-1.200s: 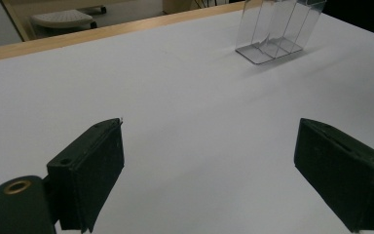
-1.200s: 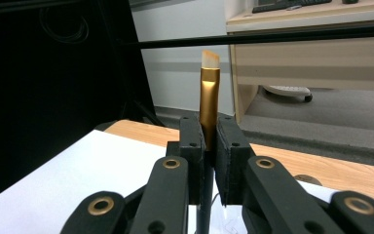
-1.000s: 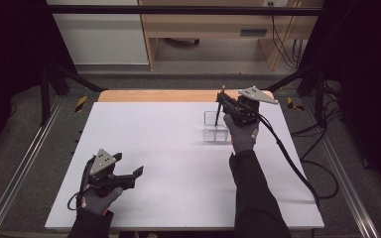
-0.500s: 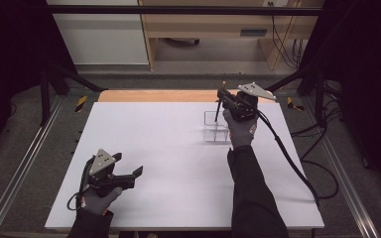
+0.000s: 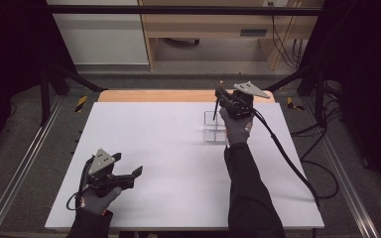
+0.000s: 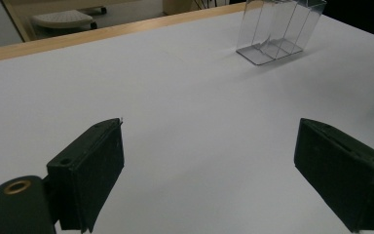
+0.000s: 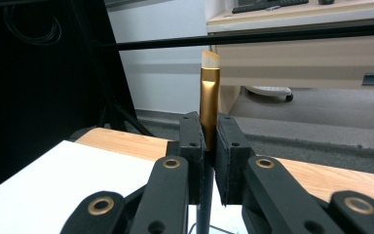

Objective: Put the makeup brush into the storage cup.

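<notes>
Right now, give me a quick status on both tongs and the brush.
Right tongs shut on makeup brush, bristles up, above the clear organizer. Left tongs open, low over the white table. Nothing in the way.

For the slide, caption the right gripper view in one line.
Right tongs clamped on an upright makeup brush, gold ferrule and pale bristles above the jaws.

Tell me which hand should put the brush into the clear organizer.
Right. The right gripper already clamps the brush just above the clear organizer; the left gripper sits open and far off.
</notes>
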The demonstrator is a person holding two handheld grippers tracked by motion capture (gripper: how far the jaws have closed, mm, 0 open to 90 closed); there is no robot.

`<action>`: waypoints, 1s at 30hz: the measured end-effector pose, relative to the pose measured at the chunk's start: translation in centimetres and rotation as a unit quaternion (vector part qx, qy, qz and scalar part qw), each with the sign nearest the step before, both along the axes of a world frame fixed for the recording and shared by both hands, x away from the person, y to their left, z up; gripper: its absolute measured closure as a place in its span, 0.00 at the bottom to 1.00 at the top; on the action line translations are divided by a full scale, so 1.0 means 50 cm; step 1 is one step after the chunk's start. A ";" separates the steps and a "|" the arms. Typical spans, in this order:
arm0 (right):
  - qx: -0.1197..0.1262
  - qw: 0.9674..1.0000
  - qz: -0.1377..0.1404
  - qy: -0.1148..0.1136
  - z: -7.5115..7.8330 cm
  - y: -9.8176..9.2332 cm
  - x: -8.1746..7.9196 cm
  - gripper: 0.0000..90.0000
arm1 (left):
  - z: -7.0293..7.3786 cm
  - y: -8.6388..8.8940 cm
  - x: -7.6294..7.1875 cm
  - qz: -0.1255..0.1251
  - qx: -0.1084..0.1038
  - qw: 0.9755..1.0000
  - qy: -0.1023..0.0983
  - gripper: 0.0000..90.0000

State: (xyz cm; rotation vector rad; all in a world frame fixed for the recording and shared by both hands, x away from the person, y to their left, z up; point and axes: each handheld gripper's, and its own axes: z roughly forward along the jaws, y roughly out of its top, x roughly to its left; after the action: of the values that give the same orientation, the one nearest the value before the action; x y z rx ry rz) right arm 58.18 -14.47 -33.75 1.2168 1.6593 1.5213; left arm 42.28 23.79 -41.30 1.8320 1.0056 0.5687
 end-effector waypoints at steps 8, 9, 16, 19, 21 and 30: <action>-0.002 1.000 -0.002 0.006 -0.014 0.009 0.016 0.93 | -0.001 0.000 0.000 -0.002 0.000 1.000 0.001 0.11; -0.001 1.000 -0.002 0.007 -0.016 0.010 0.018 0.93 | -0.001 0.000 0.000 -0.002 0.000 1.000 0.001 0.11; -0.007 1.000 -0.005 0.013 -0.029 0.020 0.026 0.93 | 0.000 0.001 -0.001 -0.002 -0.001 1.000 0.000 0.11; -0.007 1.000 -0.003 0.016 -0.033 0.022 0.027 0.93 | 0.001 0.002 -0.001 -0.003 -0.002 1.000 -0.001 0.11; -0.009 1.000 -0.001 0.016 -0.036 0.025 0.028 0.93 | 0.000 0.002 0.000 -0.003 -0.001 1.000 0.000 0.11; -0.020 1.000 -0.005 0.023 -0.052 0.034 0.031 0.93 | 0.002 0.003 -0.002 -0.005 -0.002 1.000 -0.001 0.11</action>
State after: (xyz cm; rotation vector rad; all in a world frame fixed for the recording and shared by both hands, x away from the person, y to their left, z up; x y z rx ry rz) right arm 59.73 -12.75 -36.34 1.2457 1.7040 1.4573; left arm 42.20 23.92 -41.19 1.8311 0.9952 0.5616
